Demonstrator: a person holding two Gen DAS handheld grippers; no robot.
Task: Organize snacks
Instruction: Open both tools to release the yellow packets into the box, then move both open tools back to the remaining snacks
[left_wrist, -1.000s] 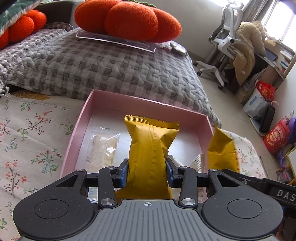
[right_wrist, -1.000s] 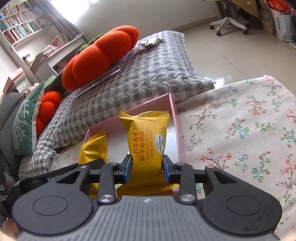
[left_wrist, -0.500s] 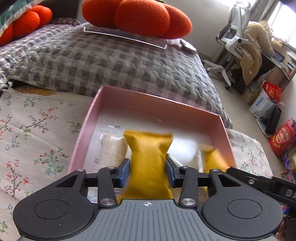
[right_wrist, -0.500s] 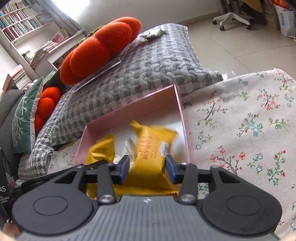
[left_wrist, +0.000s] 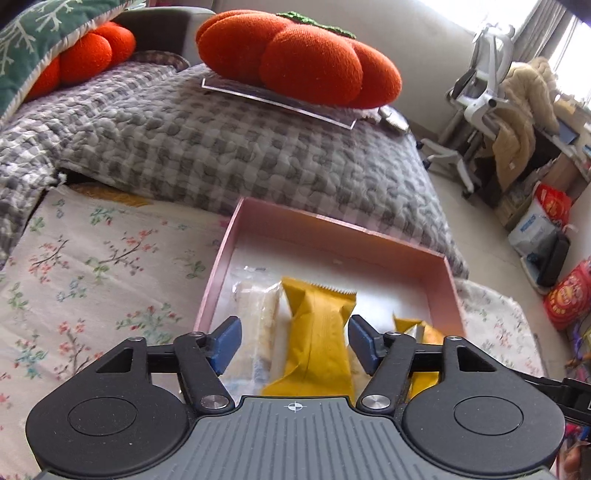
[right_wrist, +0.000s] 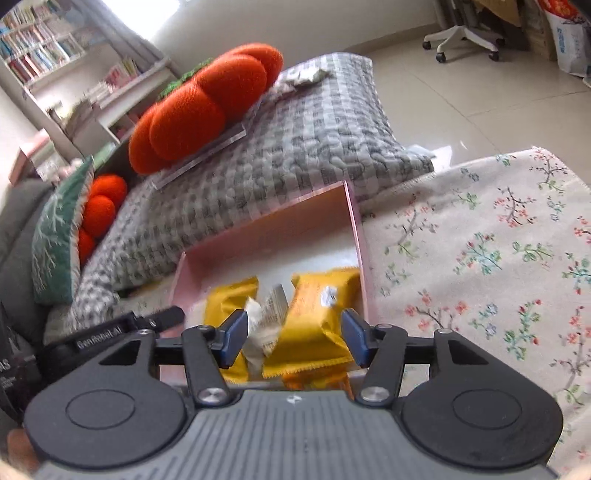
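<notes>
Left gripper (left_wrist: 294, 341): fingers (left_wrist: 225, 343) spread and opening; blue pads stand clear on either side of a plain yellow packet (left_wrist: 314, 343), with a gap on each side, touching nothing
Right gripper (right_wrist: 293, 338): fingers (right_wrist: 354, 339) spread and opening; a printed yellow packet (right_wrist: 314, 325) lies between them, tilted, free of both pads
Pink box (left_wrist: 332, 236): open-topped, shallow, white floor; sits on the floral cloth (left_wrist: 92, 280), far wall against the grey checked quilt (left_wrist: 221, 147)
Plain yellow packet: inside the box, lying lengthwise toward the left wrist camera, serrated end pointing to the far wall
Clear-wrapped pale snack (left_wrist: 255, 317): inside the box, just beside the plain yellow packet on its left in the left wrist view, touching or nearly touching it
Printed yellow packet: inside the box near its right wall in the right wrist view, label side up, leaning over a small white wrapper (right_wrist: 266, 317); print blurred, not legible
Further yellow packet (right_wrist: 231, 299): inside the box, left of the white wrapper in the right wrist view; whether it is the plain yellow packet cannot be told
Far half of box: bare white floor
Surroundings: orange pumpkin cushion (left_wrist: 299, 62) on a clear sheet on top of the quilt; green cushion (right_wrist: 55, 236) and a smaller orange cushion (right_wrist: 101, 206) to the side; white office chair (left_wrist: 484, 85) by the window; bookshelves (right_wrist: 40, 48) behind
Bench: hidden by the floral cloth; its surface cannot be told
</notes>
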